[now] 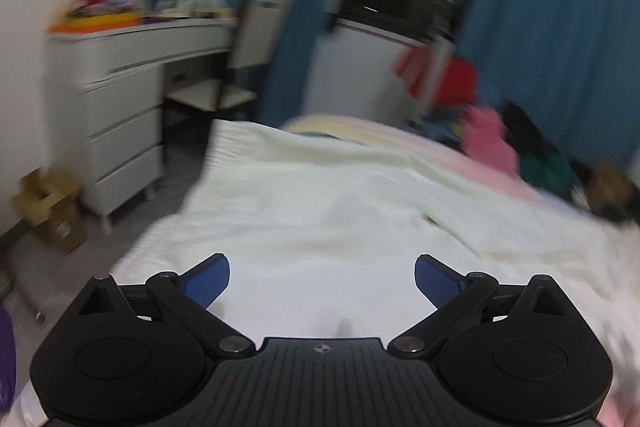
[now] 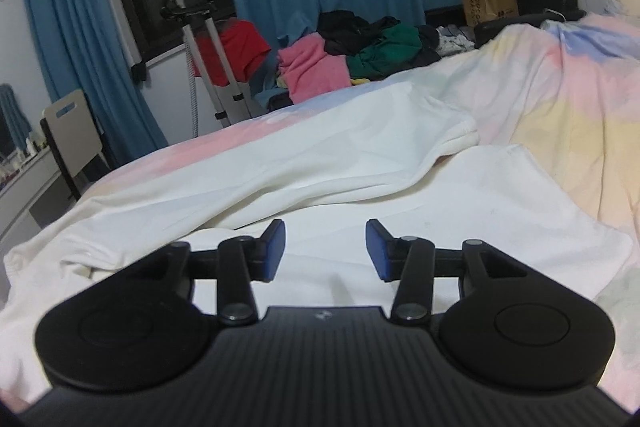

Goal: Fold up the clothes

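White garment point(image 2: 320, 163) is spread on the bed point(image 2: 560, 115), its near hem below both grippers. Left gripper point(image 1: 322, 277) is held wide, right gripper point(image 2: 325, 247) half-spread, nothing clamped. Clothes pile point(image 2: 360, 55) is seen at far bed edge.

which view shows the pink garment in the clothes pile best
The right wrist view: the pink garment is sharp there, lying at the left end of the clothes pile beyond the bed. The left wrist view shows it only as a motion-blurred pink patch near the right edge.
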`<state>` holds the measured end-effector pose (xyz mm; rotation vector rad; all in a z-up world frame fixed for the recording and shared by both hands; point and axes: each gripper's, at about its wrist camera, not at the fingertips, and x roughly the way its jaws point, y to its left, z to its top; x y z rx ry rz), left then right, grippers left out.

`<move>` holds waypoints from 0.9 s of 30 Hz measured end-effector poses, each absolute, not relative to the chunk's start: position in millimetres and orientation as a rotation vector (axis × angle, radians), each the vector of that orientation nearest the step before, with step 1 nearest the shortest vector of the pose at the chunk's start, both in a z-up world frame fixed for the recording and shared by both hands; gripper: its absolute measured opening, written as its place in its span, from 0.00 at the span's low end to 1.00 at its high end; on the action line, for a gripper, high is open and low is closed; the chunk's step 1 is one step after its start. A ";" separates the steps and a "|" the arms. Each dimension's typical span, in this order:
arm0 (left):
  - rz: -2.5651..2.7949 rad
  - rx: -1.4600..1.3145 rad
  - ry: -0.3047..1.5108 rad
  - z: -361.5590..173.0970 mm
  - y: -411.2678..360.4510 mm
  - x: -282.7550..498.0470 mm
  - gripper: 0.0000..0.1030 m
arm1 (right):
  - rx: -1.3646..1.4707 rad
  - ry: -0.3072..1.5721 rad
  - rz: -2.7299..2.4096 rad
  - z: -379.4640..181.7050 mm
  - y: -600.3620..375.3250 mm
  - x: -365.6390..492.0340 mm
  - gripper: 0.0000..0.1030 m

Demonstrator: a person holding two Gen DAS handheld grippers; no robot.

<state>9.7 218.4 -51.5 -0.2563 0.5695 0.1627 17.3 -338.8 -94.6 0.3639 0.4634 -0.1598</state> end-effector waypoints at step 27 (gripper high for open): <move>0.492 -1.162 0.540 -91.3 374.4 -83.7 0.92 | 0.643 0.648 -0.374 -129.9 -393.9 29.0 0.72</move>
